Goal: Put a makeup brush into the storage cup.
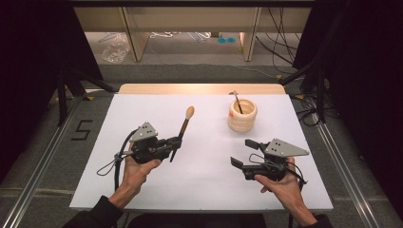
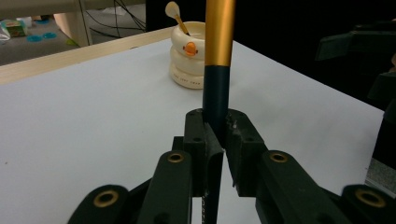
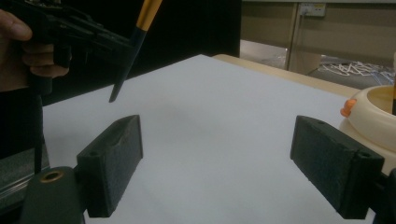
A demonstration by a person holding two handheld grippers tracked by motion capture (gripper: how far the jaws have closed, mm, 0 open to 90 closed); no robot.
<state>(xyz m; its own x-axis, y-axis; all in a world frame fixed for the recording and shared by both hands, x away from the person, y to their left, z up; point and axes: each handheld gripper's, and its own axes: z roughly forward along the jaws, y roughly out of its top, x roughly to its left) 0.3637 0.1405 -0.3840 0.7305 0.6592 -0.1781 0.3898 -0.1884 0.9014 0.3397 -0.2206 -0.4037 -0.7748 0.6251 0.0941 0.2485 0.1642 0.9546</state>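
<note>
While the left hand-held gripper (image 1: pixel 174 142) is hovering above the white desk (image 1: pixel 209 185), its jaws are clamping a brush (image 1: pixel 183 127) by the dark lower handle, the pale tip rising up and away from the jaws. Right hand-held gripper (image 1: pixel 243 153): jaws are standing wide apart, gripping nothing. Cream ringed pot (image 1: pixel 242 115): sitting beyond the right hand-held gripper, well apart from the left one, and holding another brush (image 1: pixel 236 100).

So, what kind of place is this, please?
Probably a lab or recording room, not a home: a white table with dark curtains at both sides, loose cables on the floor behind, and a left gripper holding a brush.
</note>
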